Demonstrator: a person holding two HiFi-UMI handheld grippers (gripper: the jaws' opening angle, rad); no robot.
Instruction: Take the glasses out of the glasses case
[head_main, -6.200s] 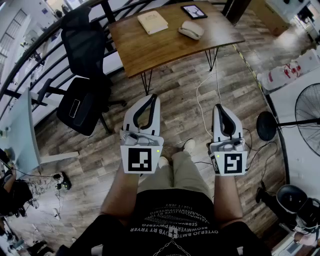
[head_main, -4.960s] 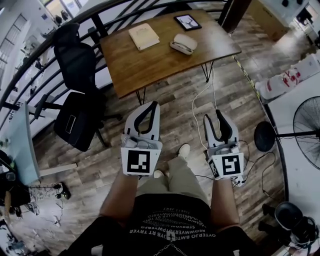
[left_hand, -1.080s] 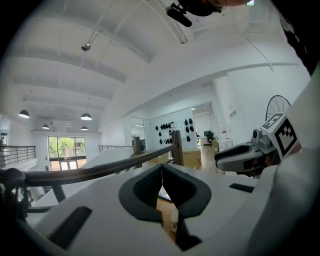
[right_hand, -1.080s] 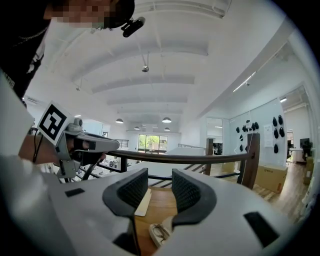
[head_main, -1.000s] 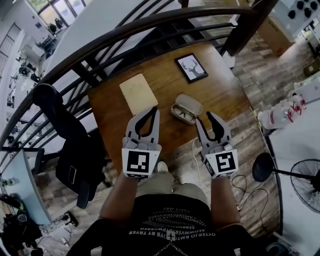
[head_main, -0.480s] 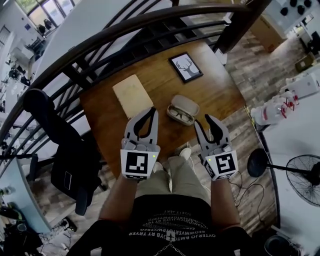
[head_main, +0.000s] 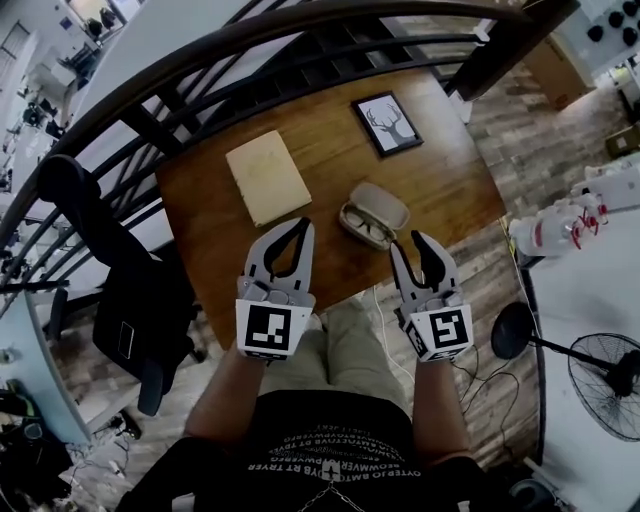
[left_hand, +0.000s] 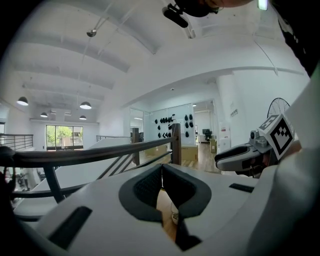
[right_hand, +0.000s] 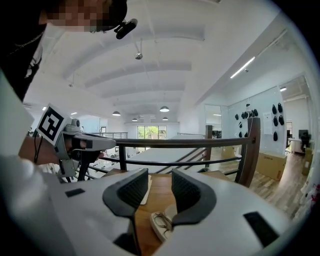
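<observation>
A beige glasses case (head_main: 373, 214) lies open on the wooden table (head_main: 440, 190), with the glasses (head_main: 364, 228) resting in its lower half. My left gripper (head_main: 303, 224) hovers over the table's near edge, left of the case, its jaws closed together on nothing. My right gripper (head_main: 410, 245) hangs just short of the case on its near right side, jaws apart and empty. In the right gripper view the glasses (right_hand: 161, 221) and the case (right_hand: 172, 212) show below the right gripper (right_hand: 160, 176). In the left gripper view the left gripper (left_hand: 161, 170) hides most of the table.
A tan book (head_main: 268, 177) lies left of the case and a framed deer picture (head_main: 388, 122) lies behind it. A dark railing (head_main: 300, 25) curves past the table's far side. An office chair (head_main: 130, 300) stands at the left, a floor fan (head_main: 605, 375) at the right.
The person has walked up to the table. Both grippers, earlier over the floor, now reach the table's near edge by the case. Over the last second they barely moved.
</observation>
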